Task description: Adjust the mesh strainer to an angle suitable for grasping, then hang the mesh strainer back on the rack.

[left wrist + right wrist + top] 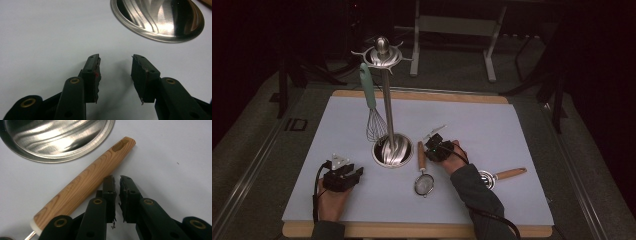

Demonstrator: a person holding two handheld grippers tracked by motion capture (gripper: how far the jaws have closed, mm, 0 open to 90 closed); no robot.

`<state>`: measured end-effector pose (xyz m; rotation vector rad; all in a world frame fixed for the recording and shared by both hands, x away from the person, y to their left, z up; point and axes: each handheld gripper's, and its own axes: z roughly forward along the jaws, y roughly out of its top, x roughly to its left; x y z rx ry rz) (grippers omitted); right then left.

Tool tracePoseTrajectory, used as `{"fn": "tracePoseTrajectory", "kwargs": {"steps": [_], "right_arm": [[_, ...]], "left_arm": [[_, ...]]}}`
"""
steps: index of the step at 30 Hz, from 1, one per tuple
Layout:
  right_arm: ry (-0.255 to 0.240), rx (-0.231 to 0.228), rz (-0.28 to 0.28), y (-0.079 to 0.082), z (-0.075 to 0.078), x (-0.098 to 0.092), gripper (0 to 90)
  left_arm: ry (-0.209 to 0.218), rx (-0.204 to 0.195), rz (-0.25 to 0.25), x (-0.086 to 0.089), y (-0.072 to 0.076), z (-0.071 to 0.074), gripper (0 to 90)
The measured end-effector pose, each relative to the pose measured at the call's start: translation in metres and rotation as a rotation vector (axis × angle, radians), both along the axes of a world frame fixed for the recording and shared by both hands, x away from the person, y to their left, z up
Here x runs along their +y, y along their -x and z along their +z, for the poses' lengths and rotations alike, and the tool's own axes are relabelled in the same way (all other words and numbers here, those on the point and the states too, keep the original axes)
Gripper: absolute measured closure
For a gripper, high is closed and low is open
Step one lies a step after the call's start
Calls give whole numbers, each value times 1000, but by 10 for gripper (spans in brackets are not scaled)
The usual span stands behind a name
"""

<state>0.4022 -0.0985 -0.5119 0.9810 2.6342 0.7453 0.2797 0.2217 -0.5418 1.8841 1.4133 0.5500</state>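
Observation:
A steel utensil stand [387,100] rises from a round base [391,152] on the pale mat [492,130]. A whisk with a teal handle [370,92] hangs from its top ring. A small strainer [423,184] lies right of the base, its wooden handle [85,185] pointing away from me. My right gripper [117,178] is just right of that handle, its jaws drawn almost together with nothing between them; in the high view the right gripper [432,145] sits beside the handle's far end. My left gripper [116,57] rests open and empty on the mat, facing the stand's base [160,20].
A second wooden-handled utensil [504,175] lies on the mat to the right of my right forearm. The mat sits on a wooden board [422,95]. Table legs [489,55] and dark floor lie beyond the board.

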Motion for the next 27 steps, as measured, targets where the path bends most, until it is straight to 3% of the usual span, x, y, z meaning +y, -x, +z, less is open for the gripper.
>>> {"fn": "tracePoseTrajectory", "kwargs": {"steps": [4,11,18,20,21,27], "right_arm": [[2,-1,-10,1,3,0,808],[-113,46,-82,4,13,-13,719],[-191,108,-56,15,14,-12,592],[-201,105,-63,17,13,-11,573],[-219,137,-73,17,11,-10,557],[-201,196,-86,21,6,-3,559]], "left_arm": [[-2,-1,-2,0,0,0,581],[-4,-1,-3,0,0,0,580],[-6,-3,-3,-1,0,0,576],[-6,-3,-3,-1,0,0,576],[-7,-3,-3,-1,0,0,575],[-7,-3,-5,-1,0,0,572]]}}
